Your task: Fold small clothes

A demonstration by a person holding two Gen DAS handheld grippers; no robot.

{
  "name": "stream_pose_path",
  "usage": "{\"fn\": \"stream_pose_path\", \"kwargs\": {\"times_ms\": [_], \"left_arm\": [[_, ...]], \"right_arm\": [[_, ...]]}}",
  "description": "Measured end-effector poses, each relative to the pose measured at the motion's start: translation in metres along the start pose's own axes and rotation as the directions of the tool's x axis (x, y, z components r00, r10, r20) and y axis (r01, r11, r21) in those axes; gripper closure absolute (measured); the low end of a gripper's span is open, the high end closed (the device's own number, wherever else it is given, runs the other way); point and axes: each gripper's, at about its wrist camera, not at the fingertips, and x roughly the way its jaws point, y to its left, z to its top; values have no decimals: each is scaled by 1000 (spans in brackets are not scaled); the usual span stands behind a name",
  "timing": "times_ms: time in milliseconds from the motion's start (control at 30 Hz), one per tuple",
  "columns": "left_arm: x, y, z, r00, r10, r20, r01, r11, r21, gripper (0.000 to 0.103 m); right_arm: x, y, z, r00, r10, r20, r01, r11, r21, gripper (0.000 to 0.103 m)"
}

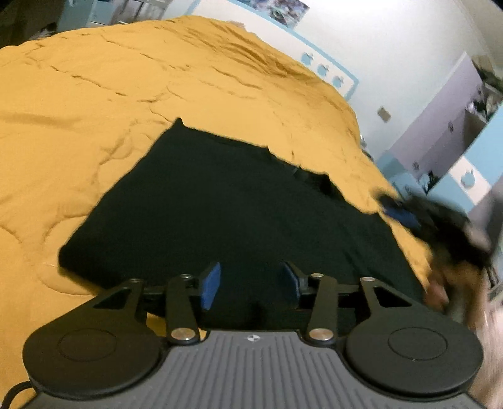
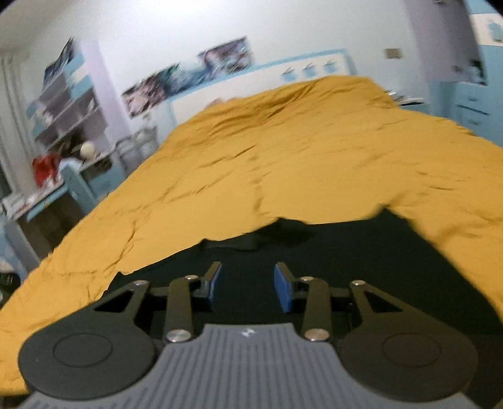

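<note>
Fingers (image 1: 211, 284) apart; R gripper (image 1: 399, 214) left-view only

My fingers' pads (image 1: 211, 284) are blue on black arms, and the housing behind them is grey with fine ribs. The garment (image 1: 226, 207) under me is plain black, with no print I can make out. The quilt (image 1: 125, 94) is mustard yellow all over. The wall (image 2: 283, 28) is white, the headboard (image 2: 314, 67) white with a light-blue edge, and the shelves (image 2: 72, 100) are lilac.
</note>
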Motion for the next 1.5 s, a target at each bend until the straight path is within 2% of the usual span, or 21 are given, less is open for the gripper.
{"fn": "stream_pose_path", "kwargs": {"times_ms": [100,167,333,433,567,600,800,967,1100,1300,1500], "left_arm": [[13,4,-7,999,1,-42,-1,1000,-7,52],[12,7,-9,999,-13,-32,13,1000,-14,48],[14,13,-7,998,-37,-48,35,998,-43,48],[15,16,-7,997,-52,-55,49,998,-49,48],[16,18,-6,997,-56,-59,52,997,-58,48],[16,17,-6,997,-53,-60,50,997,-54,48],[17,10,-6,997,-23,-72,22,1000,-14,47],[19,7,-8,998,-13,-66,14,1000,12,43],[19,4,-10,998,-1,-64,3,999,38,42],[17,2,-12,998,6,-63,-2,999,53,42],[16,-1,-15,998,11,-59,-7,998,66,41]], "right_arm": [[65,21,10,994,60,-90,-60,998,7,78],[107,27,18,989,51,-138,-47,999,27,78],[187,27,29,983,-61,-175,65,998,15,78],[217,25,32,975,-100,-199,107,994,26,78],[245,25,27,952,-174,-253,177,984,-10,78],[245,24,24,948,-182,-262,185,983,-15,79],[211,25,9,958,-175,-227,165,984,-62,81],[171,25,3,956,-141,-258,122,989,-89,81],[134,30,-11,941,-132,-310,102,989,-109,88],[84,31,-32,912,-109,-394,78,992,-95,89],[17,37,-55,906,-98,-412,60,993,-103,89]]}}
